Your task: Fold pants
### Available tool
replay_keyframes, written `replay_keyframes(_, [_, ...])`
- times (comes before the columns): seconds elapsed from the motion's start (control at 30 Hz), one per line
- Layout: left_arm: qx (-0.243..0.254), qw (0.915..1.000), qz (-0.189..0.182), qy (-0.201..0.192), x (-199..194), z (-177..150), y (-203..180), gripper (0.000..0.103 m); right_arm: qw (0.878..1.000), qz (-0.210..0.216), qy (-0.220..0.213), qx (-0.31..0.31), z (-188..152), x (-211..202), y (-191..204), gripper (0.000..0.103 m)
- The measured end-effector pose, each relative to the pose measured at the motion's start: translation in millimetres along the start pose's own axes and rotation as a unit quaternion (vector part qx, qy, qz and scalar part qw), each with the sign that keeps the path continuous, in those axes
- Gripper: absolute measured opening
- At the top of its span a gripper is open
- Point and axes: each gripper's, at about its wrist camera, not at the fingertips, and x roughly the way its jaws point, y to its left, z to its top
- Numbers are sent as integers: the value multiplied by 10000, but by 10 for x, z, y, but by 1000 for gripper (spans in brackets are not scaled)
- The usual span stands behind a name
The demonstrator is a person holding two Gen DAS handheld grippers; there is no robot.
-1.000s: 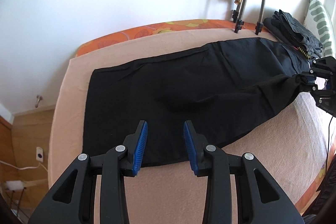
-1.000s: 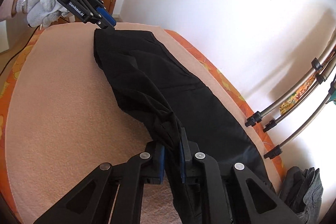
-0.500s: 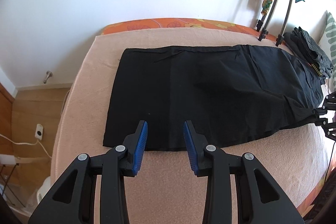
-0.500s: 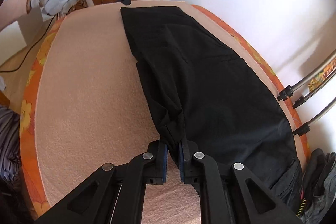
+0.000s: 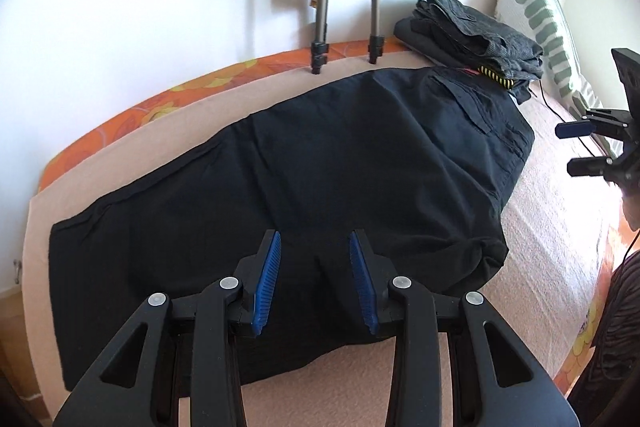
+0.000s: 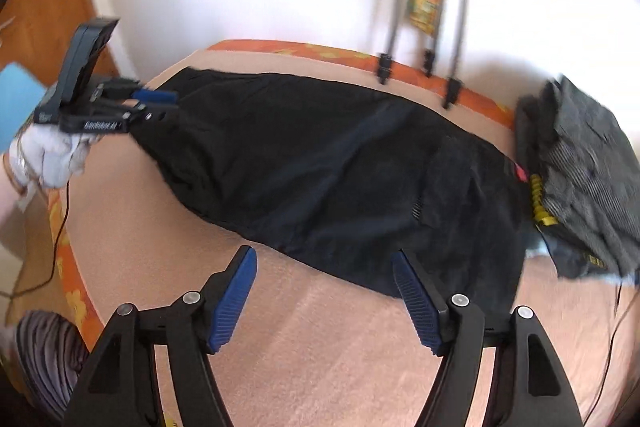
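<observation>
Gaping empty, both tongs, left [image 5: 314,277] and right [image 6: 324,301], hover at the black pants' [image 5: 320,163] near edge.

I log one pair of black pants [image 5: 320,167], folded lengthwise leg over leg, lying flat and slightly rumpled along the bed's pink blanket [image 5: 552,227], waistband end toward the stacked dark clothes [image 5: 480,27].
</observation>
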Motion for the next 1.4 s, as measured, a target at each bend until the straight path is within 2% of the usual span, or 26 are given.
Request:
replay_keyframes(0.07, [71, 9996, -251, 113, 116, 19, -100, 34, 9929, -171, 91, 1170, -98, -90, -397, 75])
replay_keyframes(0.1, [145, 9991, -359, 199, 171, 4, -153, 34, 9836, -223, 116, 1788, -149, -123, -595, 77])
replay_keyframes(0.2, [491, 9966, -455, 477, 293, -114, -335, 34, 9429, -168, 126, 3324, -369, -123, -1078, 78])
replay_keyframes(0.3, [842, 9933, -422, 670, 336, -294, -452, 34, 9137, -253, 97, 4054, -516, -30, -1334, 77])
replay_keyframes(0.37, [745, 9942, -479, 603, 288, -321, -417, 34, 8995, -102, 54, 4368, -542, 92, -1421, 77])
replay_keyframes(0.47, [581, 9952, -477, 620, 255, -348, -337, 34, 8918, -218, 44, 4519, -484, 301, -1445, 78])
replay_keyframes(0.5, [589, 9953, -472, 608, 240, -360, -328, 34, 8925, -347, -112, 4495, -440, 301, -1425, 77])
replay_keyframes(0.57, [598, 9953, -446, 613, 232, -370, -340, 34, 8929, -338, -186, 4486, -334, 371, -1386, 77])
replay_keyframes(0.63, [584, 9957, -412, 595, 227, -387, -356, 34, 8915, -406, -277, 4503, -256, 424, -1380, 66])
replay_keyframes(0.67, [564, 9960, -396, 576, 226, -394, -362, 34, 8929, -571, -313, 4456, -213, 449, -1363, 50])
replay_keyframes(0.7, [555, 9962, -382, 554, 223, -400, -368, 34, 8953, -640, -334, 4397, -169, 483, -1351, 27])
replay_keyframes(0.73, [531, 9965, -375, 527, 223, -407, -370, 34, 8973, -618, -325, 4358, -140, 516, -1348, 24])
replay_keyframes(0.8, [412, 9973, -386, 477, 199, -427, -346, 34, 9053, -752, -400, 4162, -56, 483, -1296, 8])
replay_keyframes(0.87, [252, 9981, -418, 381, 133, -445, -282, 34, 9181, -1085, -552, 3771, 56, 367, -1208, 4])
replay_keyframes(0.97, [-349, 9984, -439, 122, -137, -549, 10, 36, 9303, -1535, -642, 3268, 194, 242, -1081, 6])
replay_keyframes(1.0, [-543, 9979, -358, 12, -252, -592, 127, 44, 9348, -1554, -593, 3139, 235, 247, -1041, 10])
replay_keyframes(1.03, [-743, 9970, -183, -91, -377, -647, 255, 56, 9389, -1581, -550, 3009, 256, 232, -999, 13])
replay_keyframes(1.1, [-1204, 9923, 162, -252, -617, -779, 560, 61, 9430, -1705, -551, 2803, 322, 210, -901, 42])
replay_keyframes(1.17, [-1759, 9830, 407, -338, -823, -944, 908, 61, 9475, -1796, -612, 2576, 355, 131, -792, 49])
replay_keyframes(1.23, [-2380, 9681, 695, -357, -969, -1119, 1276, 61, 9530, -1767, -666, 2370, 382, 54, -675, 54])
replay_keyframes(1.27, [-2740, 9575, 840, -327, -1022, -1216, 1466, 61, 9555, -1706, -683, 2308, 373, 12, -628, 61])
replay_keyframes(1.3, [-3117, 9451, 939, -284, -1059, -1314, 1651, 62, 9581, -1606, -718, 2262, 383, -10, -573, 67])
replay_keyframes(1.4, [-4128, 9065, 843, -264, -1092, -1617, 2091, 62, 9663, -1403, -732, 2031, 440, -14, -359, 72])
